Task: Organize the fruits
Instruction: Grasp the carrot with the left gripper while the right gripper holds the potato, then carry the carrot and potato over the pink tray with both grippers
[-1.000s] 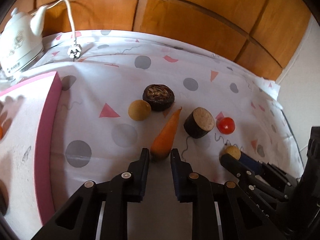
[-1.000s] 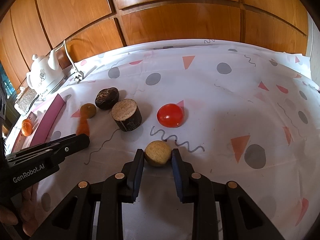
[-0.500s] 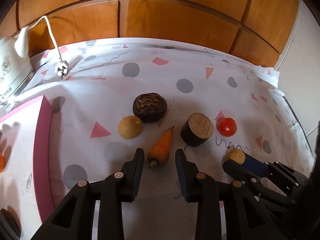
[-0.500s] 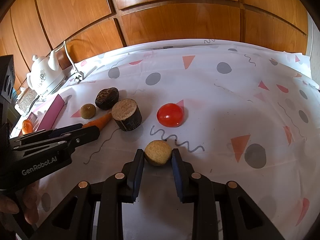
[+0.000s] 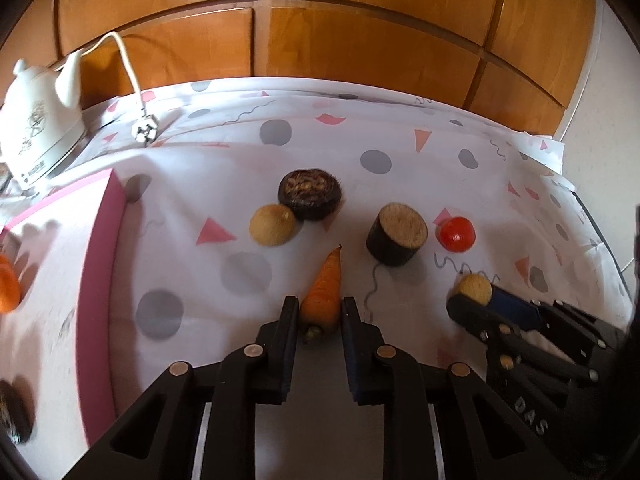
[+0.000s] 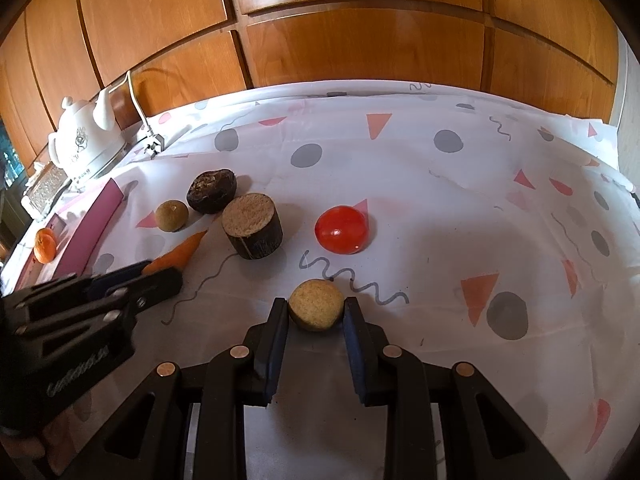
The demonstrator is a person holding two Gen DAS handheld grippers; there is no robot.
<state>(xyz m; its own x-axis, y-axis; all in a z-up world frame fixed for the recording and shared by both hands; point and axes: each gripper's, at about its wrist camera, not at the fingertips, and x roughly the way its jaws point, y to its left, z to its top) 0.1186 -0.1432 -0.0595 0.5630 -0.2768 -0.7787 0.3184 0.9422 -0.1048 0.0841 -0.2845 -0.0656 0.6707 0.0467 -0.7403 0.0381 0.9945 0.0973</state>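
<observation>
A home: patterned tablecloth (image 6: 440, 208), white electric kettle (image 6: 86, 142), wooden cabinet doors (image 6: 360, 40)

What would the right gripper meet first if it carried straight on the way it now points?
Beyond the tan ball that the right gripper is shut on, probably the red tomato, slightly right of the line; depth is hard to judge.

Colours on the cloth — what we see

We see a white tablecloth (image 6: 440, 208) printed with grey dots, pink triangles and dark squiggles; on it an orange carrot (image 5: 322, 294), a red tomato (image 6: 341, 229) and a dark-barked log slice (image 6: 253, 225) with a tan face — left of the carrot, a pink-edged white board (image 5: 96, 280).
</observation>
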